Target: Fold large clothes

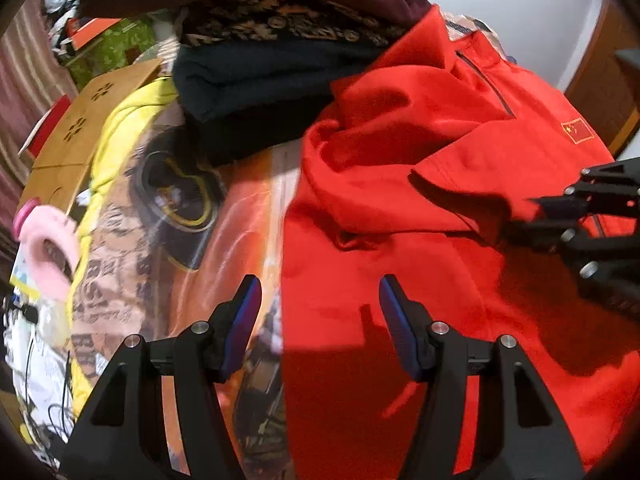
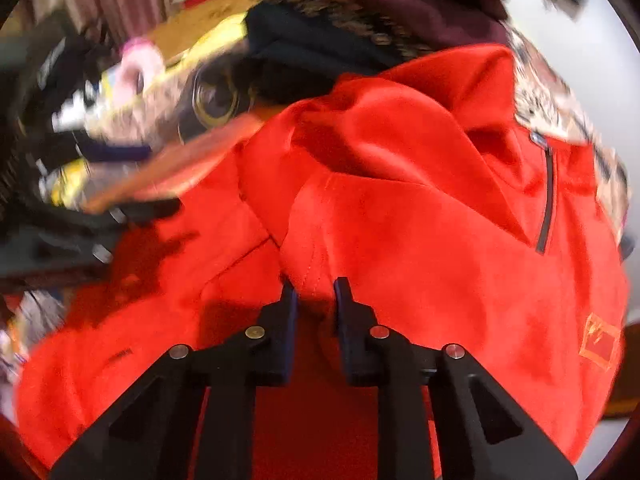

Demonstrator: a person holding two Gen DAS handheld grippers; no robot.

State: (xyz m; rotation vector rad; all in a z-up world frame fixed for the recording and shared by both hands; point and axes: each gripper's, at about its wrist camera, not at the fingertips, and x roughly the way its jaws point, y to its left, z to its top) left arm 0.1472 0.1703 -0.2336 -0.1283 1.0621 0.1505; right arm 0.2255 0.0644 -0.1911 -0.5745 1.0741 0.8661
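The red jacket (image 1: 460, 260) lies spread over a printed bedcover (image 1: 200, 240), its collar end rumpled toward the clothes stack (image 1: 260, 60) at the far side. The right tongs (image 2: 314, 286) stand narrow, pinching a fold of the jacket's red cloth between the pads; the left tongs (image 1: 320, 296) stand wide and hold nothing, hovering over the jacket's left edge where it meets the bedcover. Risk one: the right grip takes only a small bite near the fingertips, so a quick pull could slip the cloth free and drop the fold crooked. Risk two: in my judgement the left tongs, closing at the edge, may catch the bedcover along with the jacket and drag both. Risk three: the stack of folded garments, dark blue, patterned and maroon, sits touching or just beside the jacket's upper part; a fold carried toward it could snag or topple it. Also present: a cardboard box (image 1: 80, 140) and a yellow garment (image 1: 132, 120) at the left, a pink fluffy item (image 1: 52, 248) beside them, cables (image 1: 36, 360) at the near left. The right view is blurred, so the exact layer gripped cannot be told. The small flag patch (image 1: 578, 130) lies face up on the right side
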